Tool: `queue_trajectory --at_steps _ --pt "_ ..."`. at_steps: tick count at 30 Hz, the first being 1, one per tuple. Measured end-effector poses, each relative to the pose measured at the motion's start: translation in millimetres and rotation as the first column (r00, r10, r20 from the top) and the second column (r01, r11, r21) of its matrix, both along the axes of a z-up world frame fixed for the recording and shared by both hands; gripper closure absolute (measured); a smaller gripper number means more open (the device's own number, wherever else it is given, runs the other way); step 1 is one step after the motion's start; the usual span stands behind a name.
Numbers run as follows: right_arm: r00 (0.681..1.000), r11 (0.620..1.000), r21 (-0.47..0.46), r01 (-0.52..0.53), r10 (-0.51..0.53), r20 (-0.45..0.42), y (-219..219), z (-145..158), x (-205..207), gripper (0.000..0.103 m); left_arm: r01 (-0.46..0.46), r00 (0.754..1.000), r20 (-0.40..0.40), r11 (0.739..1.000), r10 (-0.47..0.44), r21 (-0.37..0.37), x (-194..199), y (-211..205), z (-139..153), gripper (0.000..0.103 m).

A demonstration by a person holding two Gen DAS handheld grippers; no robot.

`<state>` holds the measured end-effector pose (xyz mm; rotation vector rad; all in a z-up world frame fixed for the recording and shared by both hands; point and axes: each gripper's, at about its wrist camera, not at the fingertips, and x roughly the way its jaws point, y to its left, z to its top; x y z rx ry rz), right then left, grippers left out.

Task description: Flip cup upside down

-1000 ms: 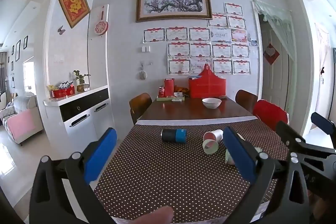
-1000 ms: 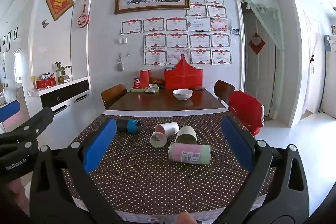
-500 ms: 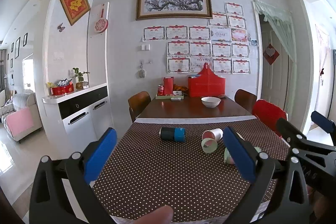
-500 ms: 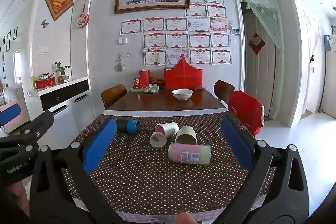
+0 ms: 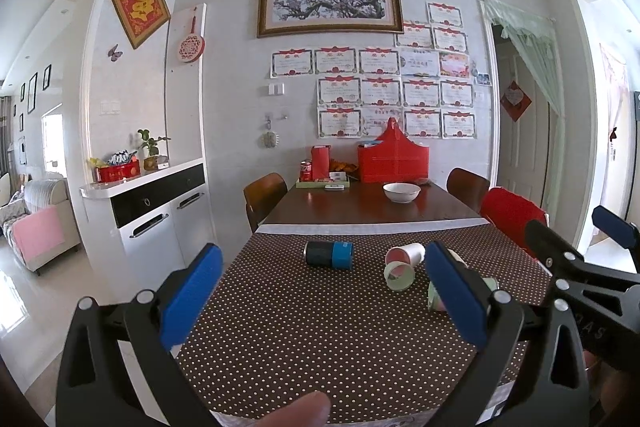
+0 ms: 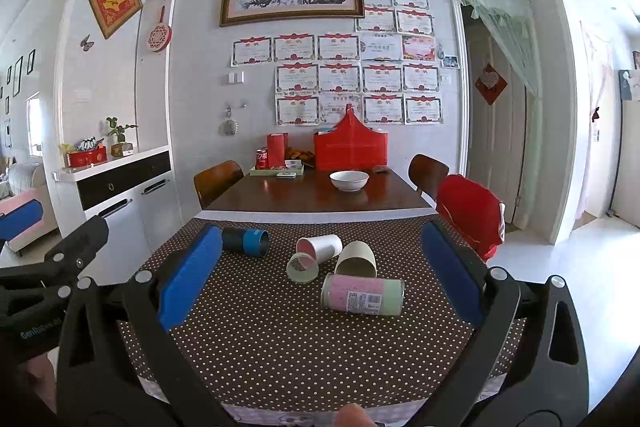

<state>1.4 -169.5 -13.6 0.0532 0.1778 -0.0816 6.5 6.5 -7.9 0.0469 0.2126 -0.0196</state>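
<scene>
Five cups on sides on dotted bench cloth (image 6: 280, 347), ahead of both hand-held grippers: white cup (image 6: 322, 247), cream cup (image 6: 357, 259), small cup (image 6: 302, 267) clustered, touching; pink-green cup (image 6: 362, 295) nearest right hand-held gripper (image 6: 320, 275); blue-black cup (image 5: 329, 255) apart, ahead of left hand-held gripper (image 5: 320, 301). Both released, fingers spread wide, gripping nothing. White bowl (image 6: 349, 180) far beyond.
</scene>
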Motion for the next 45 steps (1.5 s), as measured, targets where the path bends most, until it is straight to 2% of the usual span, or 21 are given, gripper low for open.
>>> queue_trajectory --at_steps 24,32,38,45 --pt "1.000 1.000 0.002 -0.003 0.003 -0.004 2 -4 3 0.006 -0.008 1.000 -0.004 1.000 0.008 0.001 6 4 -8 0.004" --pt "1.000 1.000 -0.010 -0.014 0.014 -0.014 7 -12 22 0.006 -0.008 1.000 -0.002 1.000 0.008 0.009 12 3 -12 0.004" --pt "0.998 0.999 -0.028 -0.027 0.026 -0.049 8 -21 55 0.006 0.031 0.999 -0.031 0.999 -0.030 0.036 44 2 -22 0.004" --pt "0.985 0.999 -0.028 -0.045 0.039 -0.170 4 -50 128 0.006 0.072 0.987 -0.152 0.995 -0.060 0.076 127 4 -46 0.004"
